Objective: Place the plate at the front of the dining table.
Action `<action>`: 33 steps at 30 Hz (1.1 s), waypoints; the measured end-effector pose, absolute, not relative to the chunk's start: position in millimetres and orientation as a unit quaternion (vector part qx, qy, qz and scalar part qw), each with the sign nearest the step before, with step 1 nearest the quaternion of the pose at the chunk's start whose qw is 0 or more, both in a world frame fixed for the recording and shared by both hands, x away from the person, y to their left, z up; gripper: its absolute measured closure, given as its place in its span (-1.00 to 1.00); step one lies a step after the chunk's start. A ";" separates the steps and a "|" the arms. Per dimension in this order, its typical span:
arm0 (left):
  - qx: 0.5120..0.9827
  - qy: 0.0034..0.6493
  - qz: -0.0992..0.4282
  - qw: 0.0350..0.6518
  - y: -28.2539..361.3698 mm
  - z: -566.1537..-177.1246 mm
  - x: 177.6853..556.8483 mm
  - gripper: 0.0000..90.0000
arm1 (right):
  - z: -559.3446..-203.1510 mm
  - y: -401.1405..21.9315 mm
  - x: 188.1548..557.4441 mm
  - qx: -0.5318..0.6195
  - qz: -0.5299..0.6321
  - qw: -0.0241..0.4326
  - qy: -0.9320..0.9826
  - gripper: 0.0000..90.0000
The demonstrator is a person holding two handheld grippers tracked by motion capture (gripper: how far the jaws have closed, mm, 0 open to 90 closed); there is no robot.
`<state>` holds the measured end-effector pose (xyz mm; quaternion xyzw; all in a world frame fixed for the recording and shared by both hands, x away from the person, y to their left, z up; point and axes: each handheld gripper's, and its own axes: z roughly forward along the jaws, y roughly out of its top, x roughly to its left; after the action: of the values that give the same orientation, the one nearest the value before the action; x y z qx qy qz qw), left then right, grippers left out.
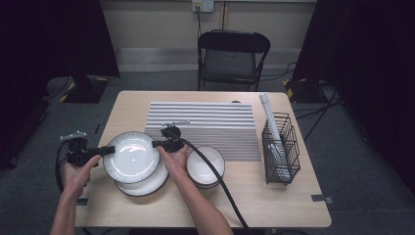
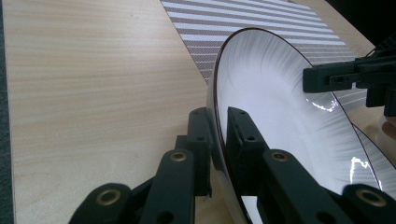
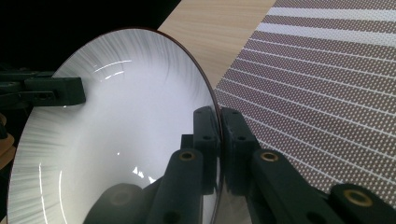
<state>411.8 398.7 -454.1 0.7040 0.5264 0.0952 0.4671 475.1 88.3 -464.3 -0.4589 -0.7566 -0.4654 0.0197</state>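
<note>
A white plate [image 1: 131,156] with a dark rim is held between both grippers, just above a second plate [image 1: 147,185] that lies on the table. My left gripper [image 1: 107,150] is shut on the left rim, and my right gripper [image 1: 156,144] is shut on the right rim. In the left gripper view, the jaws of the left gripper [image 2: 218,128] pinch the edge of the plate [image 2: 275,93], with the right gripper [image 2: 327,78] across it. In the right gripper view, the right gripper [image 3: 219,128] clamps the rim of the plate [image 3: 121,121], and the left gripper [image 3: 70,91] holds the far side.
A white bowl [image 1: 205,166] sits just right of the plates. Behind them lies a striped mat [image 1: 203,122]. A black wire rack [image 1: 281,147] with white dishes stands at the table's right side. A folding chair [image 1: 232,58] stands beyond the wooden table [image 1: 274,205].
</note>
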 end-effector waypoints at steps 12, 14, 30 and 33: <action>0.700 0.526 0.113 0.469 392.5 -450.6 416.5 0.85 | -466.1 86.8 478.7 -0.471 -0.466 0.027 -0.748 0.83; 0.702 0.524 0.116 0.468 392.5 -450.4 417.1 0.86 | -470.8 88.0 478.5 -0.473 -0.463 0.045 -0.748 0.75; 0.697 0.524 0.098 0.480 396.6 -453.1 414.7 0.79 | -472.1 84.1 481.0 -0.470 -0.478 0.052 -0.740 0.85; 0.690 0.526 0.092 0.489 400.6 -451.4 410.4 0.73 | -471.7 84.1 480.0 -0.469 -0.479 0.047 -0.740 0.86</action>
<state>410.4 400.6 -451.4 0.6896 0.5265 0.0923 0.4887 480.0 84.1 -471.7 -0.4690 -0.7402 -0.4794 0.0474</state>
